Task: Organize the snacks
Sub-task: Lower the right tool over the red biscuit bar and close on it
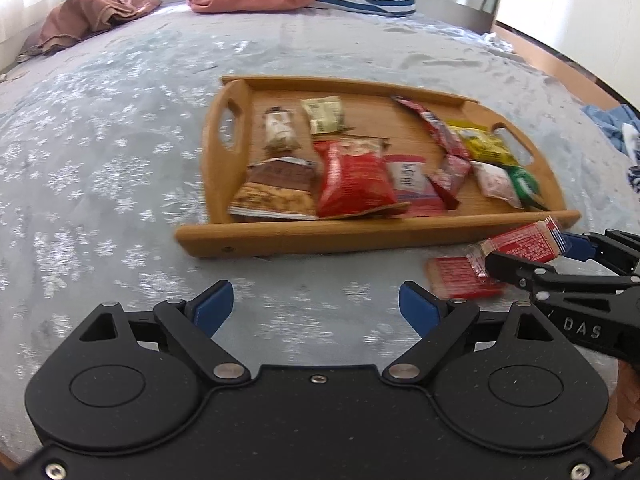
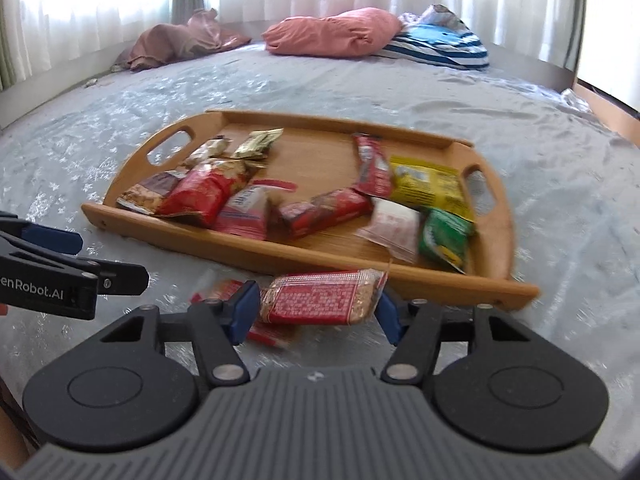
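I am holding a red cracker packet (image 2: 322,298) in my right gripper (image 2: 316,312), lifted just above the bed (image 2: 120,92) in the lower middle of the right wrist view, in front of the near rail of the wooden tray (image 2: 304,258). It is probably light and fairly stiff, since the crackers inside give it a flat block shape, but they would likely crumble under a hard squeeze, and the clear film looks slippery. I am gripping it across its short ends, the blue pads (image 2: 245,306) pressing the wrapper at either side; that hold seems sound so long as the pressure stays gentle.

The packet is rectangular, with a red printed label on its face and tan cracker edges showing through the clear wrap, which is crimped at the ends. A second red packet (image 2: 264,332) is lying on the bed right beneath it.

My left gripper (image 1: 316,314) is hanging released over the bedspread at the lower middle of the left wrist view, gripping nothing. The tray is carrying many other snacks: a red chip bag (image 1: 352,180), a yellow packet (image 1: 486,145), a green packet (image 2: 444,238).
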### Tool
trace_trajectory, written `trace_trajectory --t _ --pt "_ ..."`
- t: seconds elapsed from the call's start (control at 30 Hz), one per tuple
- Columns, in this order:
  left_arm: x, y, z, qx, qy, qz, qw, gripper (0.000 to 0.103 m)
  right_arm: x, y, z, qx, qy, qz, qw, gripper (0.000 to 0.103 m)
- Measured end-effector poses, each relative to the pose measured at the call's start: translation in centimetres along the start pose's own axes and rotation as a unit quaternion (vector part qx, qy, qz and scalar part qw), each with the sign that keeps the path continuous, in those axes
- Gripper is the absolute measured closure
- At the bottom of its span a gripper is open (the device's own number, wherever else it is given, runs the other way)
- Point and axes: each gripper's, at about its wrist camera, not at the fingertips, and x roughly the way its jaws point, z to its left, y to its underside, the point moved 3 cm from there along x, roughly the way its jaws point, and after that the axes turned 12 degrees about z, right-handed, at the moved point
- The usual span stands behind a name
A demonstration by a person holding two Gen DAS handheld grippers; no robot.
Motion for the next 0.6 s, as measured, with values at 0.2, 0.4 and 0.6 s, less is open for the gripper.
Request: trace_trajectory --t 0.2,0.4,0.6 --pt "0.4 0.1 -3.2 0.022 0.021 -0.002 0.9995 0.013 -1.4 1.2 -3.8 0.042 0.023 -0.006 0.999 0.038" --pt "1.4 0.2 -6.8 0.04 0.03 -0.01 0.9987 0.011 -1.9 3.0 -6.3 0.073 0.03 -0.014 0.997 0.037" --pt "2.6 0.0 -9.3 0.049 0.03 -0.013 0.9983 0.011 -2.3 4.0 -6.9 0.074 0.048 -0.032 0.996 0.037"
